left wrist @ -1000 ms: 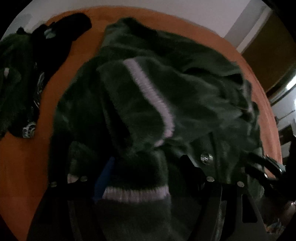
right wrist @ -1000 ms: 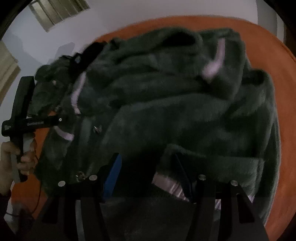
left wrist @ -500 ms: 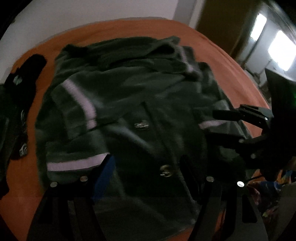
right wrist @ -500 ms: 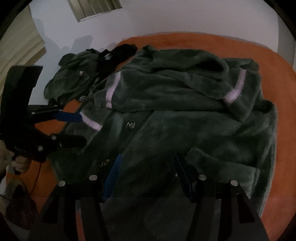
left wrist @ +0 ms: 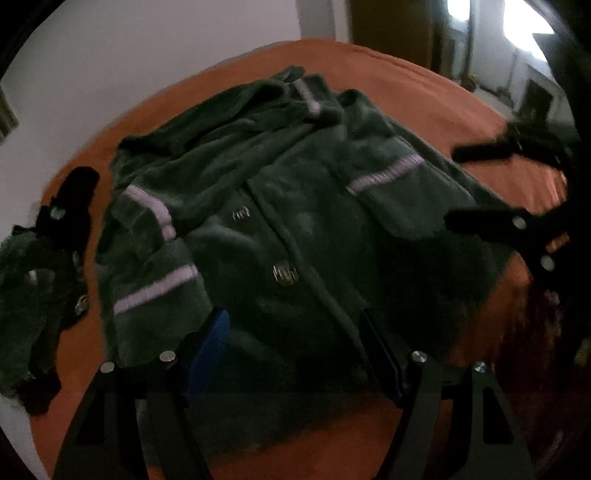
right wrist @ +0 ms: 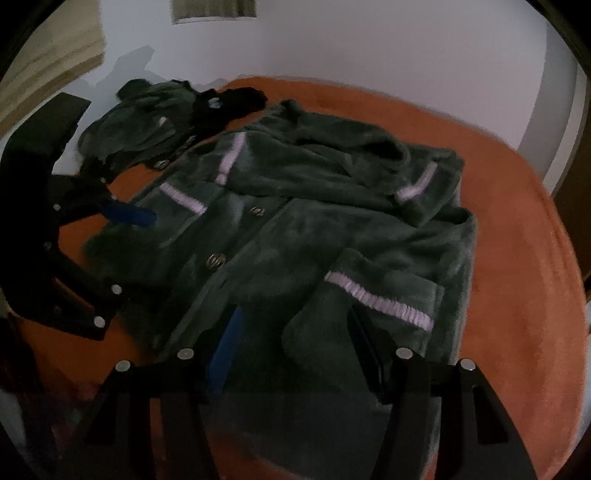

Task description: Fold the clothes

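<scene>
A dark green fleece jacket [left wrist: 295, 206] with lilac stripes and metal buttons lies spread front-up on the orange bedspread [left wrist: 424, 96]. My left gripper [left wrist: 293, 325] hovers open above the jacket's lower hem, with nothing pressed between its pads. The right gripper [left wrist: 458, 186] shows at the right edge of the left wrist view, over the jacket's side. In the right wrist view the jacket [right wrist: 314, 229] fills the middle. There my right gripper [right wrist: 295, 317] hangs over the near hem, its jaws opening and no cloth pinched. The left gripper [right wrist: 122, 254] hovers at the jacket's left edge.
A second dark green garment [left wrist: 26, 280] and a black garment [left wrist: 74, 192] lie bunched at the bed's far corner [right wrist: 147, 122], beside the white wall [right wrist: 332, 40]. A doorway and bright windows [left wrist: 517, 29] lie beyond the bed. Bare orange bedspread [right wrist: 517, 240] flanks the jacket.
Both grippers pulled back and rose from the jacket, which was bunched close under them and now lies spread flat. The right jaws have widened a little.
</scene>
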`<control>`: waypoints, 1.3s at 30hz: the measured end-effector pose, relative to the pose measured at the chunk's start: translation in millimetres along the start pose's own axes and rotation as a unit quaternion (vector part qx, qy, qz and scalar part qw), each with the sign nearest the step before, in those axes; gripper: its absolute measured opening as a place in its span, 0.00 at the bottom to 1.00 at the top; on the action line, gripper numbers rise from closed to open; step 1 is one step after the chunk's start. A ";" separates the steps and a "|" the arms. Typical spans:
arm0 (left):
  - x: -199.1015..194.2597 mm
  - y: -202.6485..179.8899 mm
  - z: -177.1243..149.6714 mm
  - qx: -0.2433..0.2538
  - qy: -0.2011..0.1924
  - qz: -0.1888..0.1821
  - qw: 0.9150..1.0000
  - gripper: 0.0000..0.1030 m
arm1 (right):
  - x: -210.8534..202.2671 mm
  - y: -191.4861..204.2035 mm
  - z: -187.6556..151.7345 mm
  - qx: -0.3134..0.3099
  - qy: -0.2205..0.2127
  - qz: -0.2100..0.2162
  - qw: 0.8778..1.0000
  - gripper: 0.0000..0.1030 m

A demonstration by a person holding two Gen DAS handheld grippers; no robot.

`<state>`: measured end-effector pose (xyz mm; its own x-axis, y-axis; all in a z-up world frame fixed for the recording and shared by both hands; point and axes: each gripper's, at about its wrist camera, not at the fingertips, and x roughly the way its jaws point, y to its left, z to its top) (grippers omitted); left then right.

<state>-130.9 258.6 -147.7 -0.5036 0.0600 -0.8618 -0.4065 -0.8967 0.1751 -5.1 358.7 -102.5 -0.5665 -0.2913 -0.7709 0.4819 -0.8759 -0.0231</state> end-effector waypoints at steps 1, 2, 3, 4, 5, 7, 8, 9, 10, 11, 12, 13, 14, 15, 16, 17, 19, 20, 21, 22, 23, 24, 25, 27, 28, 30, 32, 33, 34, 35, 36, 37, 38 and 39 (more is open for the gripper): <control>-6.6 -5.8 -10.9 0.017 0.001 0.013 1.000 0.72 | -3.3 8.1 -5.3 -0.016 -0.001 -0.011 1.000 0.68; -11.1 -8.2 -21.9 0.030 0.001 0.032 0.999 0.72 | -5.9 16.5 -10.5 -0.031 -0.001 -0.022 0.999 0.68; -15.3 -10.3 -32.6 0.041 0.003 0.051 0.998 0.72 | -5.7 26.2 -14.7 -0.045 0.005 -0.027 0.999 0.68; -16.5 -8.7 -41.8 0.041 0.010 0.060 0.997 0.72 | -4.5 35.6 -17.8 -0.057 0.014 -0.027 0.998 0.68; -15.8 -5.4 -49.5 0.036 0.019 0.057 0.998 0.72 | -3.2 44.9 -20.9 -0.069 0.022 -0.026 0.997 0.68; -14.6 0.9 -63.2 0.039 0.034 0.051 0.997 0.72 | 0.6 64.0 -27.6 -0.106 0.034 -0.019 0.994 0.68; -13.9 3.5 -69.2 0.046 0.040 0.047 0.997 0.72 | 3.0 73.4 -31.2 -0.126 0.040 -0.017 0.991 0.68; -12.3 1.6 -73.3 0.062 0.042 0.050 0.996 0.72 | 6.0 80.1 -34.9 -0.144 0.046 -0.015 0.988 0.68; -10.6 -0.3 -77.4 0.078 0.044 0.052 0.995 0.72 | 9.7 84.8 -38.5 -0.159 0.053 -0.010 0.986 0.68; -8.8 -2.2 -81.3 0.093 0.046 0.054 0.993 0.72 | 13.3 88.8 -41.9 -0.174 0.060 -0.006 0.983 0.68; -5.7 -4.0 -83.5 0.101 0.048 0.051 0.992 0.72 | 16.2 90.7 -44.7 -0.184 0.066 -0.001 0.981 0.68; -2.5 -5.8 -85.6 0.108 0.051 0.049 0.992 0.72 | 19.3 91.8 -47.7 -0.193 0.073 0.004 0.979 0.68; 0.8 -7.7 -87.9 0.114 0.054 0.046 0.991 0.72 | 21.2 92.4 -50.1 -0.196 0.078 0.007 0.977 0.68; 5.1 -9.4 -90.6 0.120 0.056 0.044 0.990 0.72 | 22.9 92.8 -52.5 -0.200 0.083 0.011 0.976 0.68; 8.6 -11.0 -93.5 0.124 0.053 0.050 0.990 0.72 | 24.3 92.6 -54.9 -0.202 0.088 0.013 0.975 0.68; 12.6 -11.0 -95.5 0.123 0.054 0.053 0.990 0.72 | 25.7 92.4 -57.3 -0.204 0.094 0.015 0.974 0.68; 20.6 -10.8 -99.4 0.119 0.058 0.058 0.990 0.72 | 30.1 91.4 -62.6 -0.209 0.110 0.008 0.972 0.68; 23.7 -8.9 -100.5 0.109 0.062 0.057 0.990 0.72 | 32.9 90.7 -65.4 -0.212 0.119 0.001 0.970 0.68; 25.8 -6.2 -101.3 0.099 0.063 0.052 0.992 0.72 | 35.6 89.9 -68.1 -0.214 0.128 -0.005 0.968 0.68; 26.4 -3.6 -101.2 0.088 0.064 0.048 0.993 0.72 | 37.9 88.9 -70.4 -0.215 0.134 -0.010 0.967 0.68; 27.0 -1.2 -101.2 0.078 0.064 0.045 0.994 0.73 | 40.1 87.9 -72.6 -0.216 0.140 -0.015 0.966 0.68; 27.2 -1.0 -101.0 0.074 0.064 0.044 0.994 0.73 | 42.4 86.8 -74.9 -0.217 0.146 -0.019 0.965 0.68; 27.6 -1.3 -100.8 0.073 0.065 0.045 0.994 0.73 | 44.8 85.7 -76.7 -0.217 0.152 -0.024 0.964 0.68; 28.1 -4.4 -100.7 0.076 0.064 0.053 0.994 0.74 | 51.3 82.7 -77.3 -0.213 0.157 -0.036 0.964 0.68; 29.0 -6.4 -100.5 0.079 0.063 0.057 0.993 0.75 | 54.4 81.8 -76.7 -0.209 0.159 -0.041 0.964 0.68; 31.1 -8.9 -99.2 0.074 0.059 0.069 0.993 0.76 | 59.9 81.7 -75.9 -0.207 0.161 -0.049 0.964 0.68; 33.2 -8.2 -98.4 0.057 0.056 0.076 0.994 0.76 | 64.1 84.9 -75.0 -0.219 0.157 -0.064 0.961 0.68; 34.4 -7.0 -98.1 0.046 0.055 0.078 0.994 0.76 | 66.2 87.1 -74.3 -0.227 0.154 -0.074 0.959 0.68; 35.1 -5.8 -97.4 0.035 0.054 0.079 0.995 0.77 | 68.0 89.5 -73.3 -0.236 0.149 -0.086 0.956 0.68; 36.1 -3.8 -96.5 0.020 0.053 0.079 0.995 0.77 | 68.7 91.9 -71.1 -0.245 0.138 -0.103 0.954 0.68; 37.1 -1.6 -95.6 0.006 0.051 0.080 0.995 0.78 | 69.0 93.0 -68.9 -0.248 0.131 -0.111 0.953 0.68; 38.4 2.2 -95.0 -0.003 0.051 0.078 0.996 0.78 | 69.5 92.6 -67.1 -0.246 0.128 -0.114 0.954 0.68; 39.7 5.0 -92.8 -0.019 0.049 0.078 0.996 0.79 | 69.9 90.0 -64.9 -0.238 0.127 -0.116 0.956 0.68; 40.9 7.7 -90.8 -0.031 0.046 0.078 0.995 0.79 | 70.4 87.4 -62.8 -0.230 0.126 -0.119 0.958 0.68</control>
<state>-85.4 214.4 -224.9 -0.4836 -0.1208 -0.8669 -0.2797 -0.9172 0.2838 39.1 285.7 -198.7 -0.5457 0.0480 -0.8366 0.6351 -0.6276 -0.4503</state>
